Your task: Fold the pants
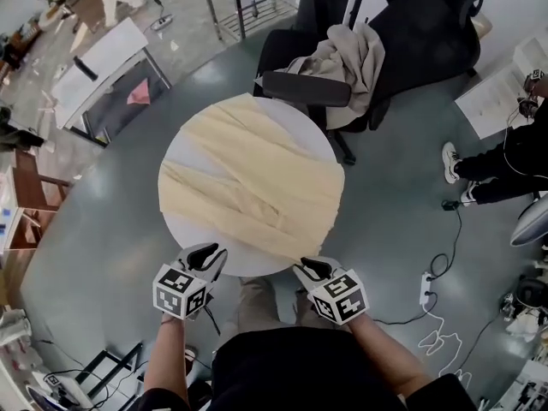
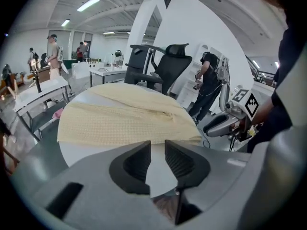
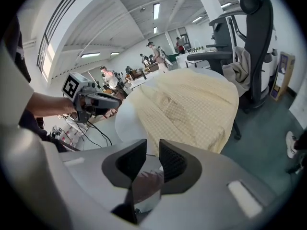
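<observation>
While pants (image 1: 253, 187) cover the table (image 1: 193, 234), claws hover.
Seven o'clock: left gripper (image 1: 208, 258); five o'clock: right gripper (image 1: 310, 269); both slightly open, empty.

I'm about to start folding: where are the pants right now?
Head view, centre: the cream pants lie spread over the round white table, overhanging its right edge, with a garment-draped black chair just beyond.
</observation>
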Motion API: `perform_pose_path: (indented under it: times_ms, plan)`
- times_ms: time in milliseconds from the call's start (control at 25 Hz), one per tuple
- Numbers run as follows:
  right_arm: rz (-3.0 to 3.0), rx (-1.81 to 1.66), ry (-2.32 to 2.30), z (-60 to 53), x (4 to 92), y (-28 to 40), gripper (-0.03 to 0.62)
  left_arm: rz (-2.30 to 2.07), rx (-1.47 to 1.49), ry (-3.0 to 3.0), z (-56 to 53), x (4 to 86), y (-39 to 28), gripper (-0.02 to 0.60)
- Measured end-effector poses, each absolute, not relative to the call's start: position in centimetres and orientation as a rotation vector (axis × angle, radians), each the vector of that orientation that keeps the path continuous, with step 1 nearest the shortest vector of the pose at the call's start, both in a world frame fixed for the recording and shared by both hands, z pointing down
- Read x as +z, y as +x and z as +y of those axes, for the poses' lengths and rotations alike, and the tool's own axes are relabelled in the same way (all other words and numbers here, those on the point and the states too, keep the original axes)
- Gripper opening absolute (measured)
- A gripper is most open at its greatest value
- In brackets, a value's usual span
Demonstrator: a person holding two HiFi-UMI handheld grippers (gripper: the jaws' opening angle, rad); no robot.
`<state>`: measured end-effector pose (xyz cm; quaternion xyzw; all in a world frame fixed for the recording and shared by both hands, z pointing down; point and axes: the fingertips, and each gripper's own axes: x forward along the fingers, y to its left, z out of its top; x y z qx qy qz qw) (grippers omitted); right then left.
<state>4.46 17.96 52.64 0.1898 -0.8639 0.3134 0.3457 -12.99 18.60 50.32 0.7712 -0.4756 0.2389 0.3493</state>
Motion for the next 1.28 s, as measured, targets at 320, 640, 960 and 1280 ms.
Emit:
perform_pose_path:
  times_ms: [320, 640, 960, 1280]
  plan:
    - [-2.173, 0.801, 0.617, 16.8, 53.5, 2.8, 0.093, -1.093, 0.728, 2.036, 17.3, 52.2, -17.6, 0.114]
    - [-2.140, 0.697, 0.623, 16.3, 53.8, 0.8, 0.123, -0.931, 0.815, 2.094, 15.7, 53.4, -19.0, 0.134]
    - [-2.063, 0.560, 0.548, 16.3, 55.4, -0.8, 0.166, -0.857, 0.885, 2.119, 15.1, 54.5, -20.5, 0.160]
    - [-2.036, 0.568, 0.589, 15.3, 55.6, -0.6, 0.099, -0.791, 0.916, 2.135, 14.6, 54.6, -20.7, 0.183]
